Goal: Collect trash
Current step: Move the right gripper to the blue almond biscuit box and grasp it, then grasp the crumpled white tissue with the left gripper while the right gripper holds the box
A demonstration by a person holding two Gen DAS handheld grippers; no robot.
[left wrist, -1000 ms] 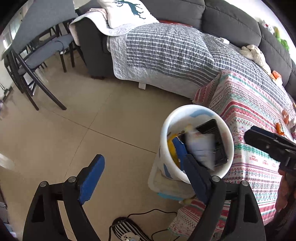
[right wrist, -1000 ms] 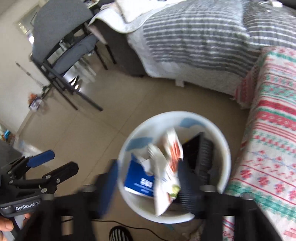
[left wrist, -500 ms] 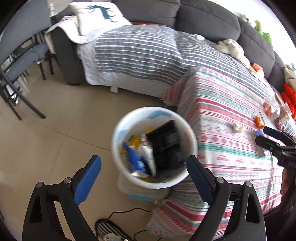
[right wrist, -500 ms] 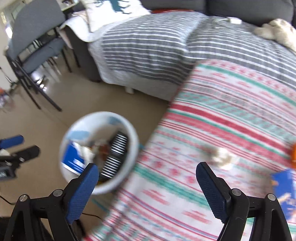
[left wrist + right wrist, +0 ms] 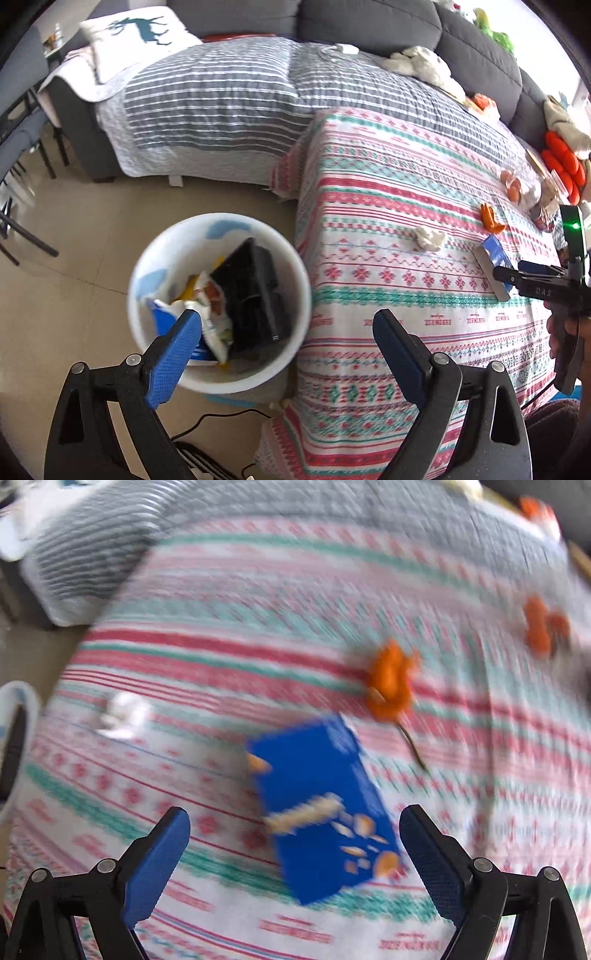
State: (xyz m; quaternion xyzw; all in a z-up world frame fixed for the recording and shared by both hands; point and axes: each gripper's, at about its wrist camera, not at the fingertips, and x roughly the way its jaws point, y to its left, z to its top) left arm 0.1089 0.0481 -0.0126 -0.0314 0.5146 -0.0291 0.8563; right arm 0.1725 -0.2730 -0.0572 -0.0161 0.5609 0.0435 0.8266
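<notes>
the right gripper [image 5: 295, 843] hung wide open over the blue box [image 5: 319, 806]. the left gripper [image 5: 288, 345] gaped empty beside the bin [image 5: 147, 258]

**Cloth mostly bare around the box**

The blue box [image 5: 325, 812] lay between the right gripper [image 5: 295, 853]'s spread fingers, nothing blocking it. Orange peel [image 5: 391, 681] sat just beyond; a crumpled tissue [image 5: 123, 714] lay well left. The bin [image 5: 218, 299] was crowded with trash.

On tablecloth: 1 blue box [image 5: 321, 812], 1 crumpled tissue [image 5: 428, 237], 1 orange peel [image 5: 391, 681]; 1 bin [image 5: 155, 258] on floor.
</notes>
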